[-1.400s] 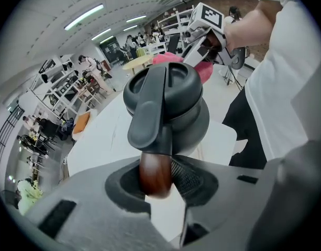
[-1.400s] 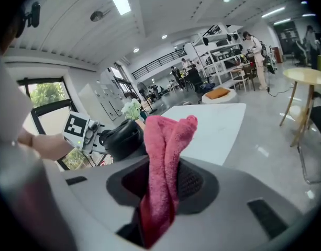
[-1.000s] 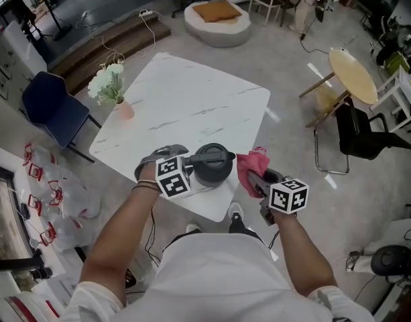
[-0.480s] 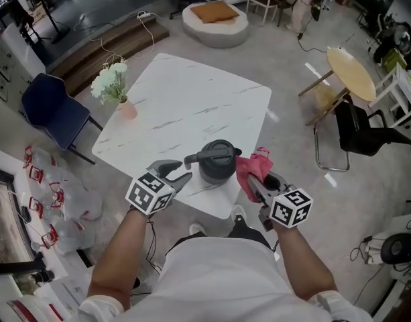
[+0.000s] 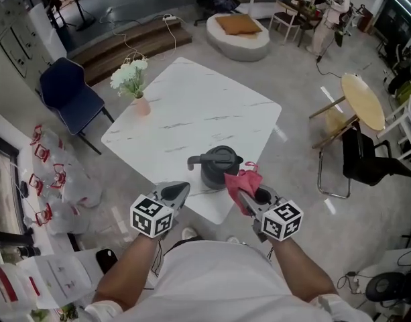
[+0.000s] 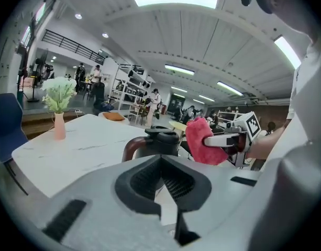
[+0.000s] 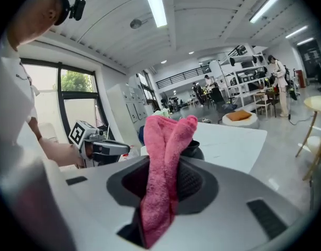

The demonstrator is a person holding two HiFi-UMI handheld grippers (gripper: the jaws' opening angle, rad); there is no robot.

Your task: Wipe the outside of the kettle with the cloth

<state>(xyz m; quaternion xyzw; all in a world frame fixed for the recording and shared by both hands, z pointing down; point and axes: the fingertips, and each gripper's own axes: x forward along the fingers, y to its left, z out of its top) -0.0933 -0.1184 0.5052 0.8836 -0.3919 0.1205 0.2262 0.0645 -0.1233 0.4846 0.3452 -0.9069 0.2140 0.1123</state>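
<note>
Now that the left gripper [image 5: 179, 190] has drawn back from the kettle [image 5: 217, 168], the pot stands on its own by the near edge of the white table [image 5: 192, 109], lid on, handle pointing left. A second ago that gripper sat right against the handle side with its jaws wide. It now hangs off the table's near-left edge, clear of the handle, with its jaws clenched together on nothing. The right gripper [image 5: 249, 198] has shifted little by comparison. It is clamped on the pink cloth [image 5: 240, 181], which bunches up from between its jaws at the kettle's near-right side. From above the cloth is so close that I cannot tell whether it touches the wall, while the left gripper view suggests it is just beside the body rather than pressed on it. A vase of flowers [image 5: 134, 84] stands well apart at the far-left corner. Judged from this, either the wiping is done and both hands are retreating, or the kettle has lost its steadying hold before another pass. With nothing on the handle, a firm rub from the right would likely slide the kettle left across the smooth top
</note>
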